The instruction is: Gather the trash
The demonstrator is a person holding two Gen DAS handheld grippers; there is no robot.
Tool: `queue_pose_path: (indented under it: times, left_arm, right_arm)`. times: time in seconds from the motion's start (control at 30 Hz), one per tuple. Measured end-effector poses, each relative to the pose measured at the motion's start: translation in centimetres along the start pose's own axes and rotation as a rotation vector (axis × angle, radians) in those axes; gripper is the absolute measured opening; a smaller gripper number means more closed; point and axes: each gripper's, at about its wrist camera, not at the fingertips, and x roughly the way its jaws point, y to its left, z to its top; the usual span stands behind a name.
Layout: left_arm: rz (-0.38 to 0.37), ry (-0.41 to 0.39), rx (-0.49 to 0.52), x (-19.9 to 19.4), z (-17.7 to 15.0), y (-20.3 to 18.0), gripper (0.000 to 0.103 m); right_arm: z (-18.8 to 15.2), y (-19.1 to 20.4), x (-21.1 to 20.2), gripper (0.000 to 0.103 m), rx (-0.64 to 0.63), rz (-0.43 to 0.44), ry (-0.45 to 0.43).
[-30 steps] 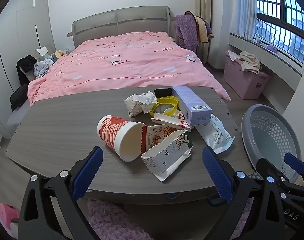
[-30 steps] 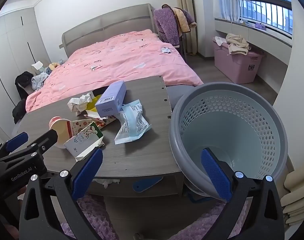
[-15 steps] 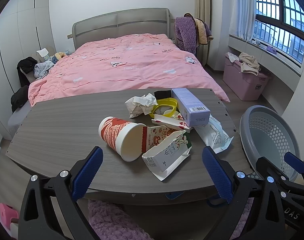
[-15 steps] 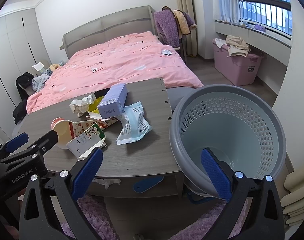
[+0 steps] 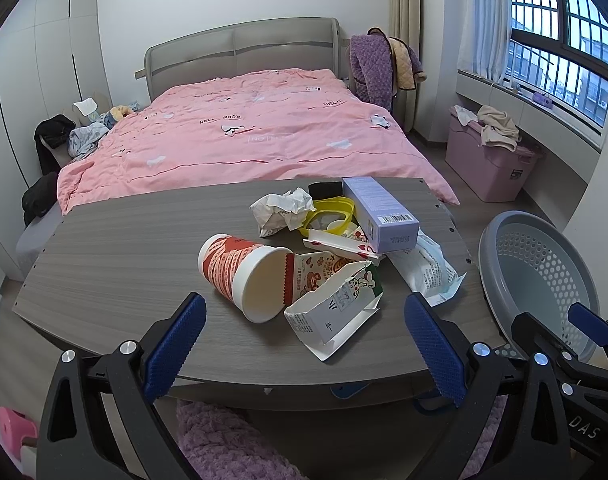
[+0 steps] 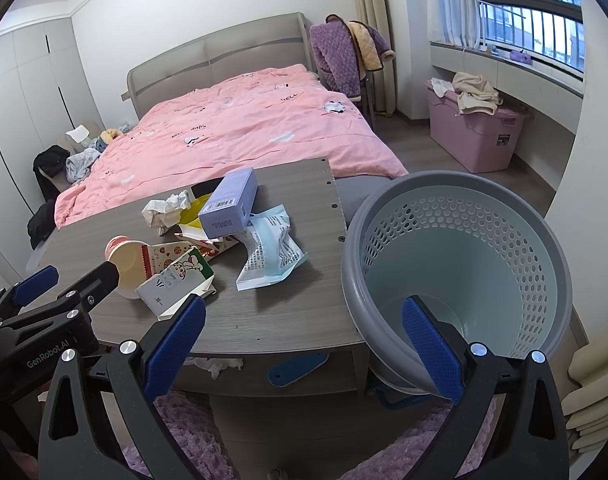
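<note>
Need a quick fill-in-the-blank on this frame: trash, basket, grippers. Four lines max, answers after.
1. The paper cup lies on its ____ on the table.
2. The basket holds ____ trash so far.
3. The purple box rests partly on the ____ bowl.
4. Both the left gripper and the right gripper are ____ and hold nothing.

Answers: side; no; yellow; open
</note>
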Motion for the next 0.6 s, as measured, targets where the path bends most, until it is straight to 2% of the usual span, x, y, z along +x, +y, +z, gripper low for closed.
queue_pose_path:
  times: [0.6]
  left_arm:
    - [0.0, -0.001, 0.0, -0.13, -0.04, 0.02, 0.095]
  right_arm:
    - [-0.12, 0.08, -0.04, 0.097, 0.0, 0.001, -0.001]
